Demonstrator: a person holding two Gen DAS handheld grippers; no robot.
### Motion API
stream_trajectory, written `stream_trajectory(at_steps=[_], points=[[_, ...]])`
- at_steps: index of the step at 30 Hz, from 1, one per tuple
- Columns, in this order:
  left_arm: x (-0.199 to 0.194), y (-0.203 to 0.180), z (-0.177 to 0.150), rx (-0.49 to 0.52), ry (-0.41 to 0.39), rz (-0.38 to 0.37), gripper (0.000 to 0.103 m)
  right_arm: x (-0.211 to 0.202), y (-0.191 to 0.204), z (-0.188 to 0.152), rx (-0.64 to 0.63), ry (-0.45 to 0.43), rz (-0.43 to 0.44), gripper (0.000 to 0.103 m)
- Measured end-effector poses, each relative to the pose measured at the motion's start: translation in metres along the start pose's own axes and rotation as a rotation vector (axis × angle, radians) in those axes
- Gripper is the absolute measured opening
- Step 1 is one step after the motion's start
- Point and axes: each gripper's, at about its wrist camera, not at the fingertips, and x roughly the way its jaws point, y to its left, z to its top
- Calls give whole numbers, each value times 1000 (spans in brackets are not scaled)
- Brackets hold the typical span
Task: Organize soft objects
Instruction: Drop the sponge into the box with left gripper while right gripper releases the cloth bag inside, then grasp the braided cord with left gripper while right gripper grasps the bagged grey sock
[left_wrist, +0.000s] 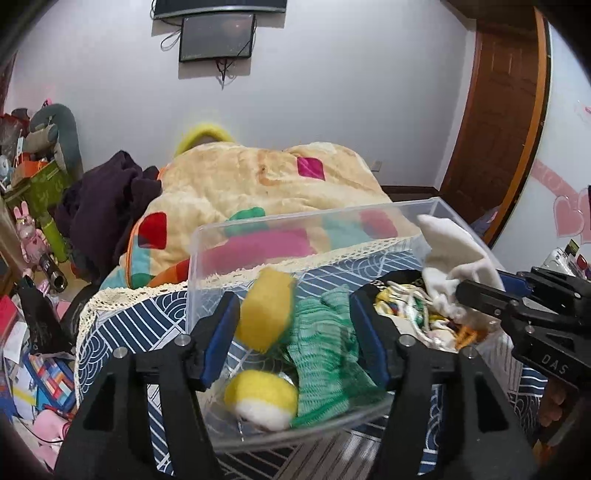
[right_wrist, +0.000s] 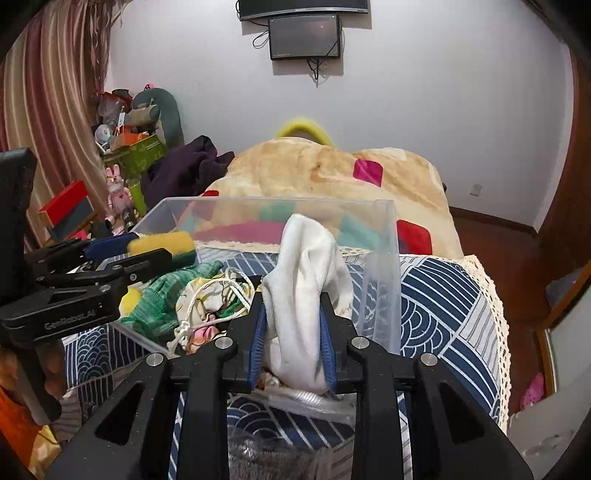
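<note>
Right gripper (right_wrist: 293, 325) clenched on 1 white soft cloth (right_wrist: 308, 266), held upright, long axis vertical, over the right end of the clear plastic bin (right_wrist: 384, 236); release point lies directly below, so the coming move is judged a straight lowering. Left gripper (left_wrist: 291, 332) spread wide over the bin's left end, gripping nothing; a yellow sponge block (left_wrist: 266, 308) and green knit cloth (left_wrist: 325, 347) sit between its fingers. Bin contents counted: 1 yellow sponge block, 1 yellow-and-white plush ball (left_wrist: 263, 400), 1 green knit cloth, 1 patterned drawstring pouch (right_wrist: 207, 302).
</note>
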Motion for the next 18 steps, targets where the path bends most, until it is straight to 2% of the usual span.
stream_trajectory(at_steps=[2,5,10,14,18], points=[[-10,-3,0,10,-15,-7,63,-7,0,1,0,-14,3,32],[-27,-7,0,18,-45,-21,68,-23,2,2,-4,-60,-12,56],[-60,-12,0,24,-92,-45,70,-54,4,3,10,-146,-12,75],[-87,-8,-4,-7,-124,-63,92,-76,10,2,-4,-205,-21,82],[-109,-4,-12,-25,-142,-67,95,-89,15,-7,-27,-229,-22,86]])
